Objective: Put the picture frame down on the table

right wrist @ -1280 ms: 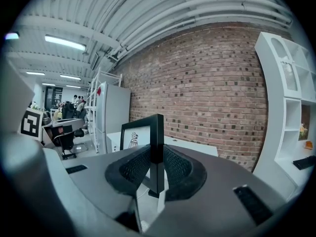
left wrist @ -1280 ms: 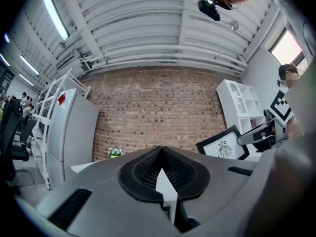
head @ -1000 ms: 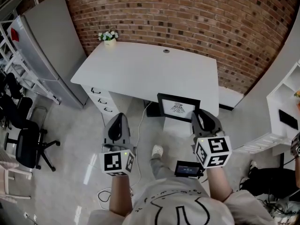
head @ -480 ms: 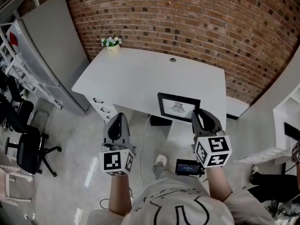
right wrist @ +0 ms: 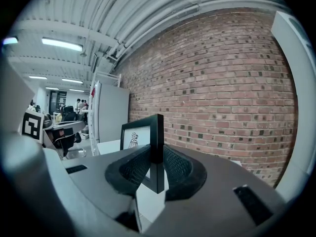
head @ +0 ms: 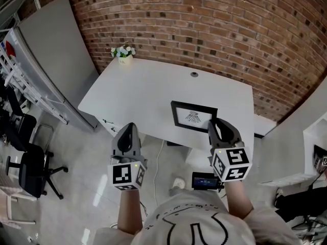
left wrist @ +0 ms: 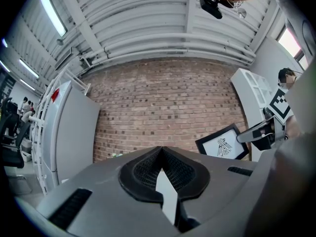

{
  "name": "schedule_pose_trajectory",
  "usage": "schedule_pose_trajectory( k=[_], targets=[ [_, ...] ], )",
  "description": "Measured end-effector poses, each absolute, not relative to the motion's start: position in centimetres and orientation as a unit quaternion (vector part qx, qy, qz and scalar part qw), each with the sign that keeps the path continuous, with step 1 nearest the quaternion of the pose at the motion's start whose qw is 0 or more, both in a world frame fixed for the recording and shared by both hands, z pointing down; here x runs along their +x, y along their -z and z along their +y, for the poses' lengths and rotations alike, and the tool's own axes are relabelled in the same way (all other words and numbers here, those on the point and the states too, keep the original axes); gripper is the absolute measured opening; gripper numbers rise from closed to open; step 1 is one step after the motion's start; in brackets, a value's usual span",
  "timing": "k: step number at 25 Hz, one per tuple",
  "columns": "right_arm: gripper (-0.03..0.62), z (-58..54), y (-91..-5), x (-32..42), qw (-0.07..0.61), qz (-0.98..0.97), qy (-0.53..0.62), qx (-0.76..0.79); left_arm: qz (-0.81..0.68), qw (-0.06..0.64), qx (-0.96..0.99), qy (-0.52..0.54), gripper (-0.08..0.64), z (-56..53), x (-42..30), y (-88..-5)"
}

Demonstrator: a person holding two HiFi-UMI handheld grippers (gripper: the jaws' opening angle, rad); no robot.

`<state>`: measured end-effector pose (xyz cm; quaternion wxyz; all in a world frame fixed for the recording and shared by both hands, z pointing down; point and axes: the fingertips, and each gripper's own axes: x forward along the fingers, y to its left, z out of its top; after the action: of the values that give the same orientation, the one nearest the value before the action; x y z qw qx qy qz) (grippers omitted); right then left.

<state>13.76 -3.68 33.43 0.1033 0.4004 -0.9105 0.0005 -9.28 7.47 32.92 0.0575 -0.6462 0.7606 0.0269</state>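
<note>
Right claw [head: 216, 124] clamped on picture frame [head: 193, 116] edge (held upright), left claw [head: 127, 130] closed, empty, white table [head: 138, 91] below

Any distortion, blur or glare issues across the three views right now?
Head view: strong fisheye, brick wall bows, image sharp. Left gripper view: dark vignette, ceiling lights blown out. Right gripper view: picture frame between the fingers crisp, corners black.
</note>
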Motion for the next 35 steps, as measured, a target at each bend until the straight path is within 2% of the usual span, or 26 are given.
schedule_pose_trajectory(
  k=[23,35],
  targets=[
    [0.077,-14.0,-35.4,6.7,0.133,-0.897,-0.027,0.422,0.747,0.024,-0.664,-0.016,0.012,-4.1,-17.0,-35.2],
    [0.077,-17.7,-36.0,3.7,0.123,-0.867,-0.061,0.478,0.692,0.026,-0.721,-0.001,0.012,-11.8,-21.0,-34.9]
  ],
)
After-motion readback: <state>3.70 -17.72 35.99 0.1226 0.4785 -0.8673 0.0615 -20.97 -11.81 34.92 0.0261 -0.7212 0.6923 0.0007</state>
